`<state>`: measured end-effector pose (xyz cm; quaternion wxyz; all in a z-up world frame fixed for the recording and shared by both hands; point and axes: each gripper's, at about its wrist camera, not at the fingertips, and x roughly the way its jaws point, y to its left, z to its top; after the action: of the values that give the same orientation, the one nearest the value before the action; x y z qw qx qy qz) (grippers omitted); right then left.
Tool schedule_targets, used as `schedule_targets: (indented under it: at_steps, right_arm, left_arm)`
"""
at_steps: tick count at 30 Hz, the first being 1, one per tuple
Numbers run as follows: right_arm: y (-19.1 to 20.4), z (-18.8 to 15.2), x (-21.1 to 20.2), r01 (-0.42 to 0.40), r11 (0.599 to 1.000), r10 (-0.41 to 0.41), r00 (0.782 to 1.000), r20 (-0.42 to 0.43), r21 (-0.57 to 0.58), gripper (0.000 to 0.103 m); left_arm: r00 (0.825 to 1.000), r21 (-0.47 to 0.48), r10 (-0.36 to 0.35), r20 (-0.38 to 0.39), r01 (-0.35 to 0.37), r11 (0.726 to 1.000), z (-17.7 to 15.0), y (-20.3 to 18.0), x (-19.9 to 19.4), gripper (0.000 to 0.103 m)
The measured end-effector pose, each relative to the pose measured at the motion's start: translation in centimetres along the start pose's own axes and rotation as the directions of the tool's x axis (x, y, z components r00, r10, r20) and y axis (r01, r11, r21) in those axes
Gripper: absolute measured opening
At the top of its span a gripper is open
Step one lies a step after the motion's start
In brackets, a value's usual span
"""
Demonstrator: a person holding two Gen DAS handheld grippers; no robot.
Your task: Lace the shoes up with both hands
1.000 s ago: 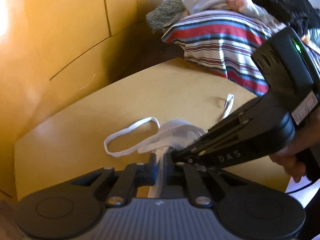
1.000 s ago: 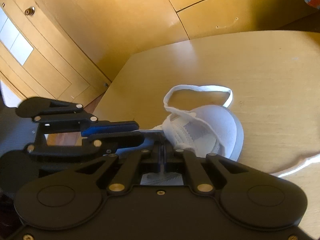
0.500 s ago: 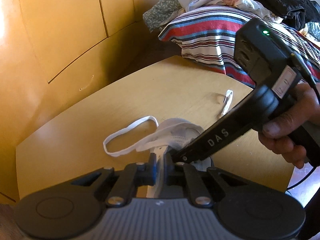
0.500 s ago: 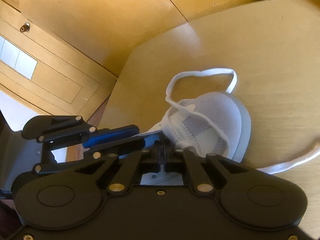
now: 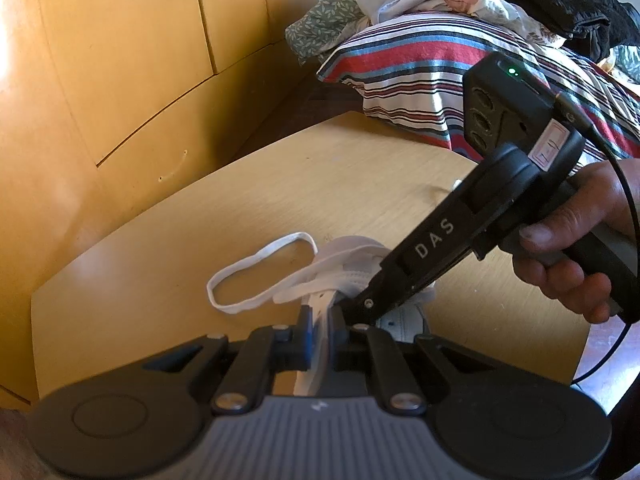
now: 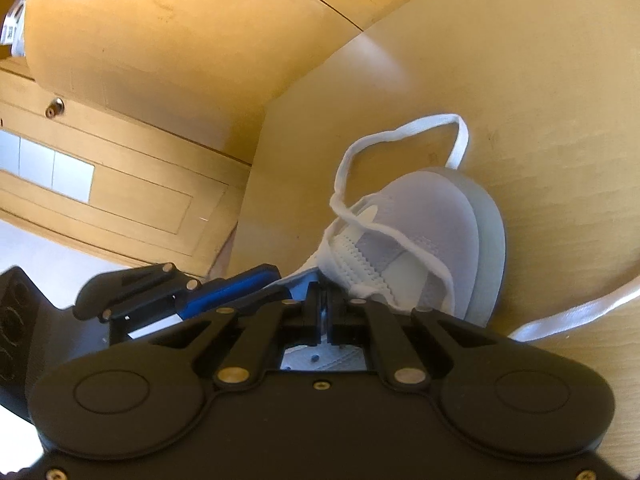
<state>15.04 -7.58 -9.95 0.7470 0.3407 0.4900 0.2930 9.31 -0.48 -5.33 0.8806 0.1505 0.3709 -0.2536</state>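
Pins the white shoe [image 5: 352,248] at six o'clock on the tabletop [image 5: 360,184] with the left claw [image 5: 320,316] nipped almost shut on its tongue flap. Presses in from three o'clock with the right claw [image 6: 323,292] fully closed, any lace end inside too hidden to tell. Best done keeping the flap taut, aiming for the next open eyelet, and sparing the loose lace [image 6: 416,127] loop beyond the toe.
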Motion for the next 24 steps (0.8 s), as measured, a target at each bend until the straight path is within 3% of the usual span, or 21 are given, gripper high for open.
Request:
schedule_targets:
  at_steps: [3,9,24]
  right_arm:
    - [-0.2,-0.1,-0.1,-0.017,1.000,0.017,1.000,-0.010,0.018,0.001]
    - [0.8,-0.3,-0.5,0.029,0.999,-0.029,1.000,-0.007,-0.037,0.001]
    - [0.1,0.8,0.7,0.009,1.000,-0.012,0.997,-0.081,-0.027,0.000]
  left_arm:
    - [1.000,0.000,-0.003,-0.001,0.003,1.000,0.0,0.0,0.0,0.008]
    - [1.000,0.003,-0.007,-0.003,0.007,1.000,0.0,0.0,0.0,0.008]
    - [1.000,0.011,-0.004,-0.008,0.004,1.000,0.0,-0.2,0.0,0.008]
